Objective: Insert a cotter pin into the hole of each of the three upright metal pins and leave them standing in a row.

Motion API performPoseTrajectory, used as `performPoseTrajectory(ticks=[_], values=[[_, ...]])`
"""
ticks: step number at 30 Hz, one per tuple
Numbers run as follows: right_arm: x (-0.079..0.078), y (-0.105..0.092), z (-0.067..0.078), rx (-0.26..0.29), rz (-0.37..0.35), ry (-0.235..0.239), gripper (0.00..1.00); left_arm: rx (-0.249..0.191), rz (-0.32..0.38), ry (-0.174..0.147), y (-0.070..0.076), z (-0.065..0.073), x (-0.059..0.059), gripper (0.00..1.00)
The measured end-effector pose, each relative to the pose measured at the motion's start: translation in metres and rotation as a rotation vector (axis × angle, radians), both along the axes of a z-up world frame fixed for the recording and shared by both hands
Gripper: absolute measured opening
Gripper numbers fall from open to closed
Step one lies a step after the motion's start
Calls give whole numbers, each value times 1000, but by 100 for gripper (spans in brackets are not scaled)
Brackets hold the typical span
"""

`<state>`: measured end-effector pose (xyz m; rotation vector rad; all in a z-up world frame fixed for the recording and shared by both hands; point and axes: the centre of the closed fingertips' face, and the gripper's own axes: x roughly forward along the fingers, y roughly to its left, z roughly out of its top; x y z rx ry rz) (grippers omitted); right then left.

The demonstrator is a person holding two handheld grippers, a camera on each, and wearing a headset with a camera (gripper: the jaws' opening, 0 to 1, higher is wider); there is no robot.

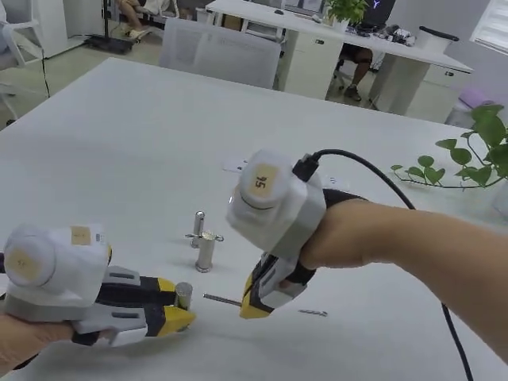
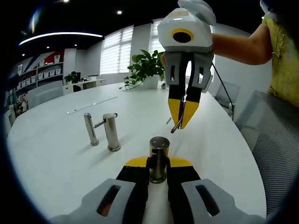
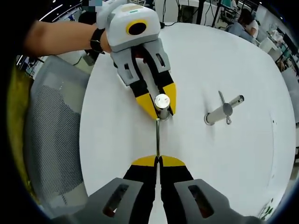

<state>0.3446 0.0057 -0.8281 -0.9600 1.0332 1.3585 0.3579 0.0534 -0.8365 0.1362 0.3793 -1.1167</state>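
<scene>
Gripping metal pin (image 2: pixel 159 145) — left tongs (image 2: pixel 159 162); right tongs (image 3: pixel 159 160) (sticker (image 1: pixel 263 181) "54") pinch cotter pin (image 3: pixel 158 135).

Table (image 1: pixel 119 135): plain white. Left gripper (image 1: pixel 182 303) & right gripper (image 1: pixel 248 305): white/grey bodies, black arms, fingers (image 2: pixel 174 107) yellow-tipped. Tan sticker (image 1: pixel 263 181) w/ dark digits on right. Metal pin (image 2: pixel 159 154) & 2 other pins (image 1: pixel 205 250): shiny silver. Cotter pin (image 1: pixel 222 299): dark grey. Cable (image 1: pixel 365 159) black. Plant (image 1: pixel 476 151) green. Sleeve (image 2: pixel 282 60) yellow. Chair (image 3: pixel 51 140): grey mesh pattern.
</scene>
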Motion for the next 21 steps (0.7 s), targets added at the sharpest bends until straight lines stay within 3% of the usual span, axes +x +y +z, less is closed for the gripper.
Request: performPoseTrajectory(ticks=[21], values=[[6,5,-3,1,-11,-5,2,8,25,-1,-2,-1,5,12]])
